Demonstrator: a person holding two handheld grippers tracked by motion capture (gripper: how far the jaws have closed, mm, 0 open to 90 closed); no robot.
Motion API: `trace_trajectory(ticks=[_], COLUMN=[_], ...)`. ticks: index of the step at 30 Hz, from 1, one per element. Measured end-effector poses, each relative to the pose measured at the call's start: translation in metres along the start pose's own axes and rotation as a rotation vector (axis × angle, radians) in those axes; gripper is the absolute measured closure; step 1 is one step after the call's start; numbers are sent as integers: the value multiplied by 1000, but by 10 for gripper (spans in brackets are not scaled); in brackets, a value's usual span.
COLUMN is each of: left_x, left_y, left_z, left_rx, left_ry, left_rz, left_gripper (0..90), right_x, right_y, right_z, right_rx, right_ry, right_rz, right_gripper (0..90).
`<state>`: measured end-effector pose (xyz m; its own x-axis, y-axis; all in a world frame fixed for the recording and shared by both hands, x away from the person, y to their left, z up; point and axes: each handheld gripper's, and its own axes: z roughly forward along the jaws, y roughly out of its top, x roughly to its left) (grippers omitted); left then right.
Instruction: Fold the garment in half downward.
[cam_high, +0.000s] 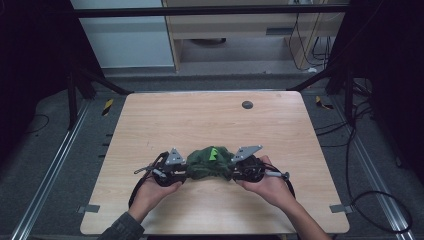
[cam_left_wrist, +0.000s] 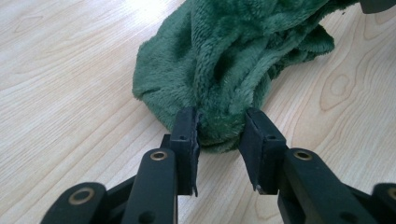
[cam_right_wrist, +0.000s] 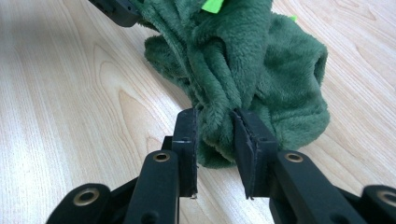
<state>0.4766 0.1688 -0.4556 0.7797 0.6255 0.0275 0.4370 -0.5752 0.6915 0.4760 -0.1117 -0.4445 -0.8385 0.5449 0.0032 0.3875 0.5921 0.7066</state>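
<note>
Pale wood counter (cam_high: 200, 115): soft, light green fleece cloth (cam_high: 209, 162) bunched; an end fold is clamped in each hand-held gripper, left (cam_left_wrist: 219, 135), right (cam_right_wrist: 215, 135); best held by thick folds.

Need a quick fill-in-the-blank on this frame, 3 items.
1. The bunched plush cloth is dark ____ in colour.
2. It lies on a light ____ table.
3. The left gripper and right gripper flank the cloth at ____ ends.

Missing words: green; wooden; opposite
</note>
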Motion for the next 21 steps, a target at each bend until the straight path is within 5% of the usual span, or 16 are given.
trace_trajectory(ticks=[21], left_x=[1], left_y=[-8], left_z=[3], left_rx=[10], left_ry=[-4], left_rz=[-11], left_gripper=[667], right_x=[1], right_y=[-7], right_z=[1], right_rx=[6], right_ry=[1], right_rz=[9], right_gripper=[686])
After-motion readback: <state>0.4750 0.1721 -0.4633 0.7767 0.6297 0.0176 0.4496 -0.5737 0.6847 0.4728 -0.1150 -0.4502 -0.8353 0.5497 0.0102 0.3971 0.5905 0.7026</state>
